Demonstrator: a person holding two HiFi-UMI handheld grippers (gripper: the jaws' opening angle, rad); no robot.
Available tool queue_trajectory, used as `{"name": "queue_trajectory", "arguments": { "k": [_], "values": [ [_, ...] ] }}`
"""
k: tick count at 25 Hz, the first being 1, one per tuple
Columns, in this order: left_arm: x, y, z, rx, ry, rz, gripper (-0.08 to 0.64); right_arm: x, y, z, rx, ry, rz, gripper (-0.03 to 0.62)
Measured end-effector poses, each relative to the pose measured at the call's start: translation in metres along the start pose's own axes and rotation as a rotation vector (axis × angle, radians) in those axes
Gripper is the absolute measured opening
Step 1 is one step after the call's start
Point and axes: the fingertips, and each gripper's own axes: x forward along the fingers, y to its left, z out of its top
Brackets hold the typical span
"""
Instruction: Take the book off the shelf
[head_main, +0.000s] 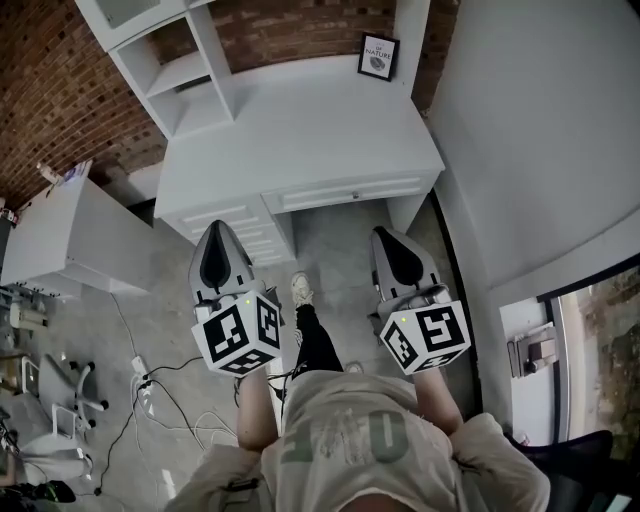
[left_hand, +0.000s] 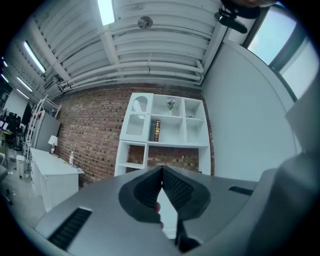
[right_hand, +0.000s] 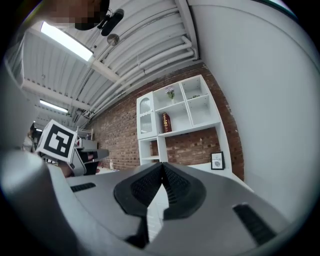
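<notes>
A dark brown book stands upright in a middle cell of the white shelf unit on the brick wall. It also shows as the book in the right gripper view. Both grippers are held low in front of the white desk, far from the shelf. My left gripper is shut with nothing between its jaws, and the left gripper points toward the shelf. My right gripper is likewise shut and empty, and the right gripper also aims at the shelf.
A framed picture leans at the desk's back right. A small flower vase sits in a cell above the book. A white cabinet stands to the left, with cables and an office chair on the floor. A grey wall runs along the right.
</notes>
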Motion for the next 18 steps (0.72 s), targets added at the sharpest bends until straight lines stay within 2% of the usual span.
{"name": "queue_trajectory", "arguments": {
  "k": [2,7,10,13,18],
  "values": [
    [0.029,-0.001,-0.001,-0.010,-0.012,-0.013,0.012,0.025,-0.003,0.006,-0.005,-0.021,0.005,0.014],
    [0.102,-0.004,-0.003,-0.024,-0.042,-0.061,0.012,0.096,-0.017,0.010,-0.092,-0.020,0.013,0.014],
    [0.148,-0.001,-0.015,-0.041,-0.010,-0.108,0.012,0.145,-0.031,-0.002,-0.064,0.013,-0.016,0.014],
    [0.195,0.005,-0.021,-0.078,0.024,-0.155,0.012,0.200,-0.034,-0.010,-0.040,0.041,-0.010,0.014],
    [0.271,0.025,-0.007,-0.063,-0.017,-0.176,0.012,0.297,-0.027,0.001,-0.089,0.036,0.020,0.014]
  ]
}}
